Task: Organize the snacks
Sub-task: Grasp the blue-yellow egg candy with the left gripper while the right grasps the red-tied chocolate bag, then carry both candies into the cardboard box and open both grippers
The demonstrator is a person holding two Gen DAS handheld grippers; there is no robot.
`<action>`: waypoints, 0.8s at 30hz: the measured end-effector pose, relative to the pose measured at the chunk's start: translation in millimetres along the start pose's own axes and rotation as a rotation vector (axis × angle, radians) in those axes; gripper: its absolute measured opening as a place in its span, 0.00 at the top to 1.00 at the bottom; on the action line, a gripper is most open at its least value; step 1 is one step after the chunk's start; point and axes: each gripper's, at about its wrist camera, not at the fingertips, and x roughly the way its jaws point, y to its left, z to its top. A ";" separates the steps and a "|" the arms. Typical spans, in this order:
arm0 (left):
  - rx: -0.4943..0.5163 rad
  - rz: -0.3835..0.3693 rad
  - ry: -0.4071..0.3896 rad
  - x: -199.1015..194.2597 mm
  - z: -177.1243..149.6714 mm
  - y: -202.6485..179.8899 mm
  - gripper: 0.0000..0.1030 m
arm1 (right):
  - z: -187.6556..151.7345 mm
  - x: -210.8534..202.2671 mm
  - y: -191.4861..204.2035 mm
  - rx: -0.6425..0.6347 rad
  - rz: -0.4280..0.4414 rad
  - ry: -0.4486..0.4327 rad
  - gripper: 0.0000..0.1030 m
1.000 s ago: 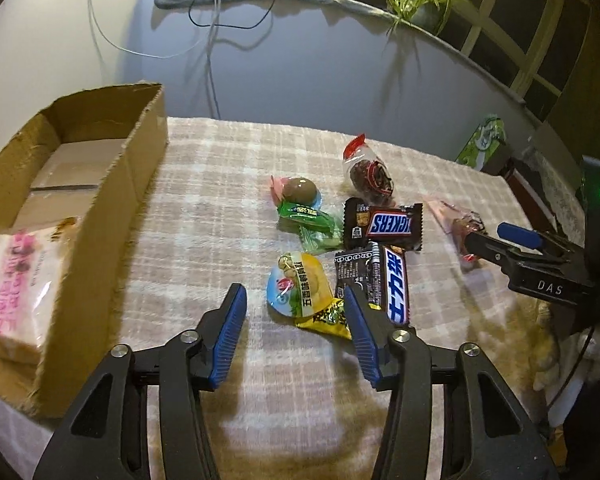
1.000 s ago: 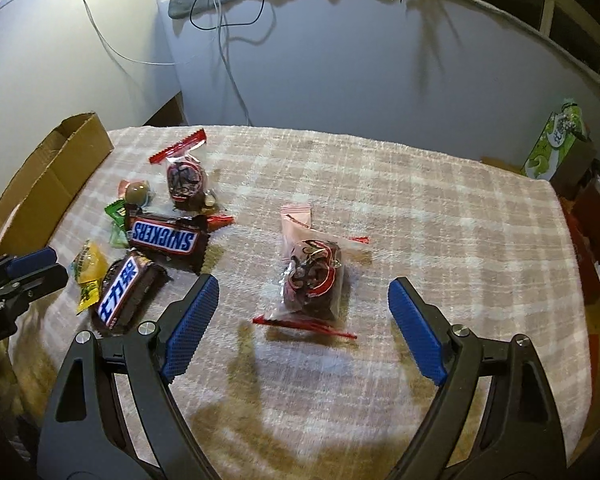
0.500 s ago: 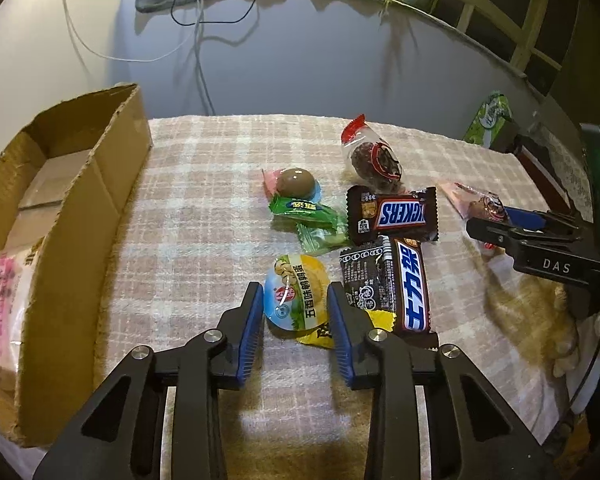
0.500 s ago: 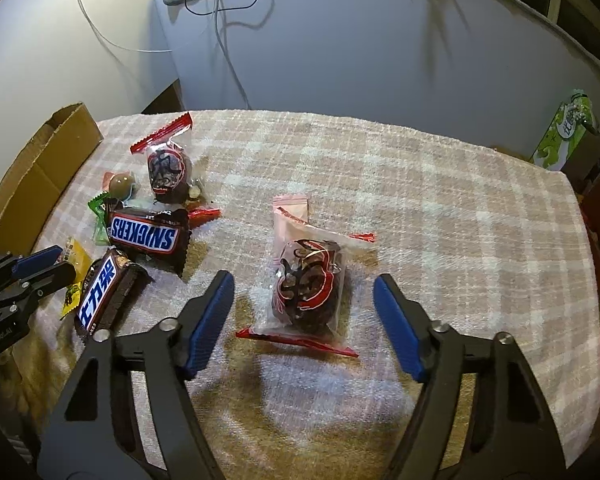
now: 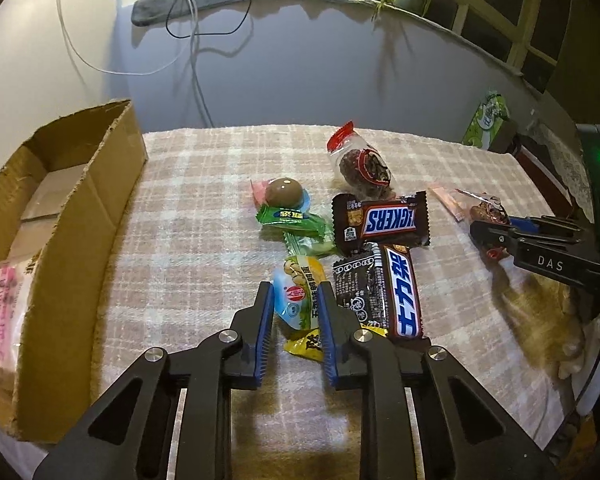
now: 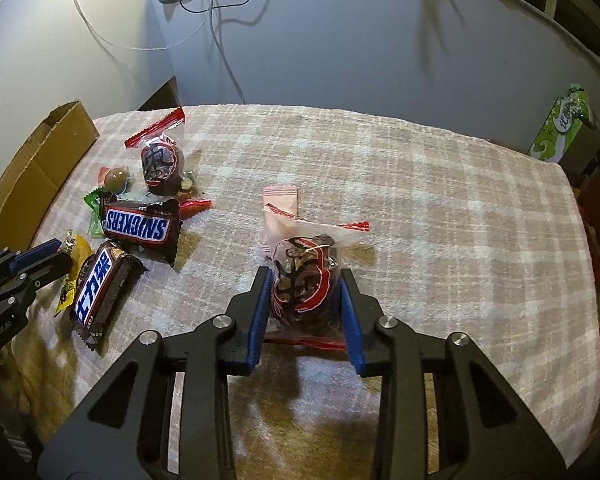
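Observation:
My left gripper (image 5: 296,300) is shut on a small yellow and blue peanut packet (image 5: 300,300) that lies on the checked tablecloth (image 5: 188,248). Beside it are two Snickers bars (image 5: 380,220), a green candy (image 5: 292,220), a brown egg snack (image 5: 284,192) and a clear red-topped bag of dark snacks (image 5: 360,160). My right gripper (image 6: 306,296) is shut on another clear bag of dark snacks (image 6: 304,276) on the cloth; a pink sachet (image 6: 278,204) lies under its far end. The cardboard box (image 5: 60,208) stands at the left.
A pink and white packet (image 5: 0,312) lies inside the box. A green tissue pack (image 6: 560,128) stands at the table's far right edge. A wall with cables and a plant runs behind the table. An orange cat (image 5: 540,320) is low at the right.
Both grippers moved forward and closed: the left onto the peanut packet, the right onto the clear bag of dark snacks.

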 end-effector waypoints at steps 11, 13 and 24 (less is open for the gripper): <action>-0.008 -0.012 -0.032 -16.4 1.5 5.2 0.86 | -3.3 -27.6 -1.6 0.002 -0.007 -0.055 0.67; 0.004 -0.014 -0.011 -9.5 0.7 3.5 0.86 | -2.1 -29.7 1.5 -0.002 -0.010 -0.058 0.67; 0.040 -0.033 0.042 17.3 4.0 -6.2 0.71 | -4.5 -43.3 1.9 -0.001 0.003 -0.074 0.67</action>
